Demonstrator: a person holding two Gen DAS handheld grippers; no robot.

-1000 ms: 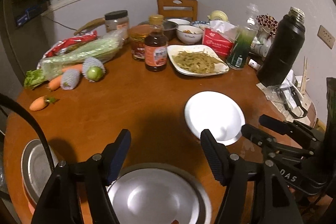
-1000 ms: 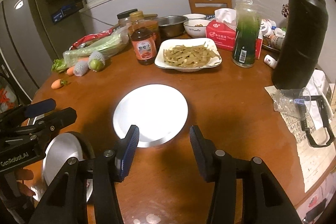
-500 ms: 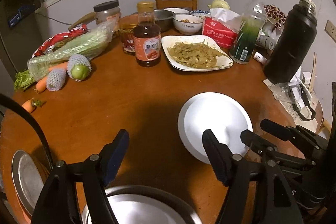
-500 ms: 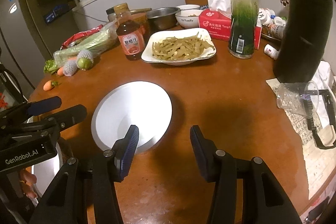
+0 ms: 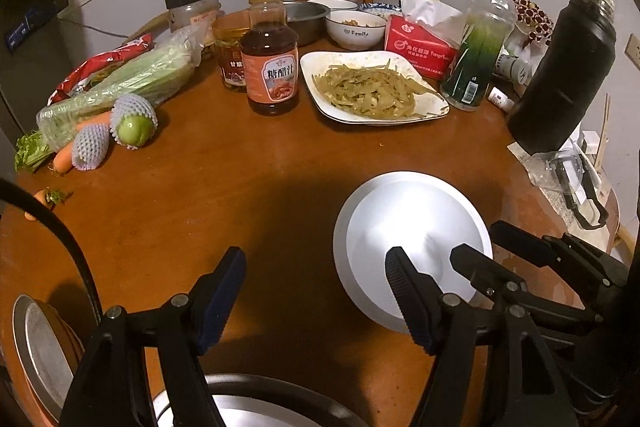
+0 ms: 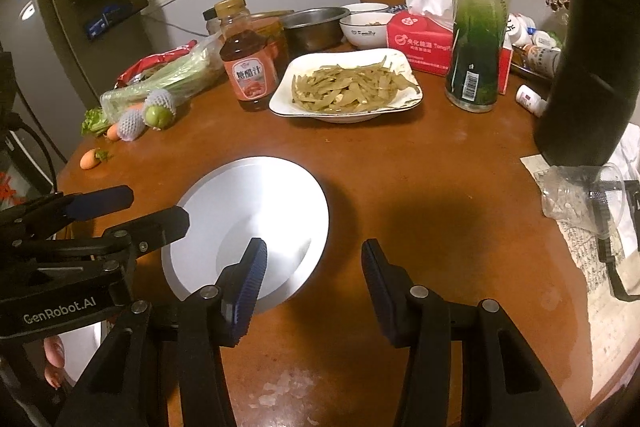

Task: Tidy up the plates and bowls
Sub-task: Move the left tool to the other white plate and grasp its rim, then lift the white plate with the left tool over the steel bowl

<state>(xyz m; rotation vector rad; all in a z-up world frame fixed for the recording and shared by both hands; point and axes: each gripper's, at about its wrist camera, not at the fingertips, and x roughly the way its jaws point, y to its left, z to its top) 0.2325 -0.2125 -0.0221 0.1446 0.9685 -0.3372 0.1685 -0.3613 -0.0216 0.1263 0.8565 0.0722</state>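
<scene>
A: From the left wrist view, how did things stand?

B: The left gripper (image 5: 316,291) stood wide apart with nothing between its pads, hovering over bare wood near the table's (image 5: 248,179) front edge. The white plate (image 5: 412,247) lay empty just right of it, towards the table's right edge. A steel plate (image 5: 256,407) sat under the gripper at the front edge, and more metal plates (image 5: 40,343) were stacked at the left edge.

A: And the risk there?

B: I judged the right-hand finger could clip the white plate's rim and skid it across the smooth wood.

A: The right wrist view?

B: The right gripper (image 6: 310,287) was closing, yet empty; its left finger overlapped the plate's (image 6: 256,219) near rim, the other finger stood over bare table. Whether the pad touched the rim I couldn't tell. The left gripper (image 6: 132,207) reached in from the left beside that plate.

A: What could go wrong?

B: Closing too shallow on a thin rim could let the plate slip or tip. The two grippers were also near enough to collide. A shove could send the plate towards the dish of shredded vegetables (image 6: 348,87) at the back.
</scene>
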